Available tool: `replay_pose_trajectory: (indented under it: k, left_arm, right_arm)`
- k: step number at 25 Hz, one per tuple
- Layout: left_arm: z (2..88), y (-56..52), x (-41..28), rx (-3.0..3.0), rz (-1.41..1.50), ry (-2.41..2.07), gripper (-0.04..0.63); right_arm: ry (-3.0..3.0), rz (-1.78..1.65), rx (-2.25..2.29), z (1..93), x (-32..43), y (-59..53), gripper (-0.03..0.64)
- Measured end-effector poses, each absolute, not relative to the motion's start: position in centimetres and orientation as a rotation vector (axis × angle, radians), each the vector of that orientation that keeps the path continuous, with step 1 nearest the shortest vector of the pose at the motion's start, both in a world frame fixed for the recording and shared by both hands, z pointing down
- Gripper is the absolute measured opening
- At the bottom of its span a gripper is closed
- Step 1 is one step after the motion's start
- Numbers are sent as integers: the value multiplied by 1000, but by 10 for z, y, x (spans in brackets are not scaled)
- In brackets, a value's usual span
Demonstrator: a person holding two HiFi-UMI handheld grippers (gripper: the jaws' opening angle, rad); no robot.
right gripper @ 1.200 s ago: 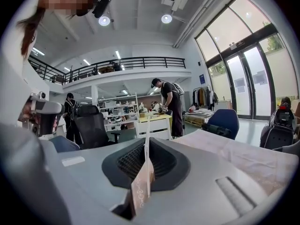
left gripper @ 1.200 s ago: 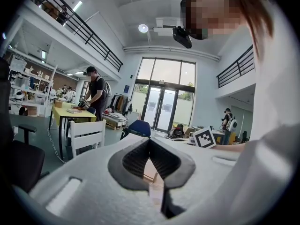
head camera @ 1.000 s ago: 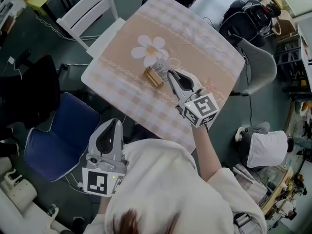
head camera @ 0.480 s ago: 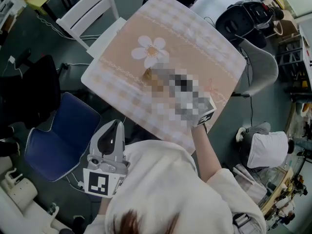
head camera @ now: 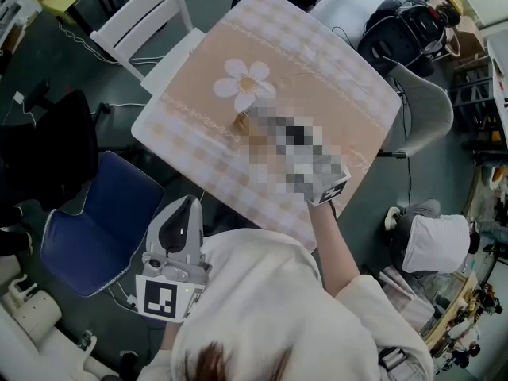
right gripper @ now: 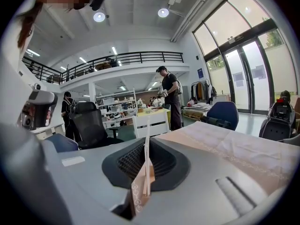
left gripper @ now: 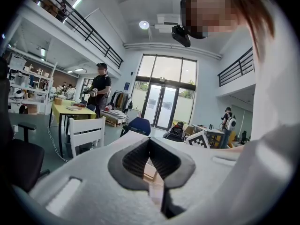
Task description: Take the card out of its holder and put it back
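Fingers (right gripper: 164, 162) of right gripper (right gripper: 146, 146) pinch card (right gripper: 147, 165) by holder (head camera: 240, 121); left gripper (left gripper: 150, 143), closed empty far from holder, can't stop it tipping.

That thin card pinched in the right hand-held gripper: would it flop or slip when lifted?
The card shows edge-on as a straight, upright sliver, so it's probably fairly stiff, though thin enough to bend if pushed sideways. It looks light and likely smooth, so it might slide unless the right hand-held gripper pinches it firmly.

Left tool (left gripper: 150, 142) closed, held near body, right tool (right gripper: 146, 146) outstretched, clamped on card (right gripper: 146, 168).
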State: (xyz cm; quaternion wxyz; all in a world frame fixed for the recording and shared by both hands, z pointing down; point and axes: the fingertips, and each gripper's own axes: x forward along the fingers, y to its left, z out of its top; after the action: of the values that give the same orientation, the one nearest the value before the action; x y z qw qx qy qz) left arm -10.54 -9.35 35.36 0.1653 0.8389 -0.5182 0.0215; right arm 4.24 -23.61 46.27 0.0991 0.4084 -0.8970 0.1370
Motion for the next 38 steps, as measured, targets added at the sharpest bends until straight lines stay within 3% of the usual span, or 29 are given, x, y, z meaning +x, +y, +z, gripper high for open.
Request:
replay_pose_trajectory:
  k: [38]
  left_arm:
    - [352,-93,-108,2380,50,-1489,0]
  right_arm:
    - [-2549,428,1148,513,26,-231,18]
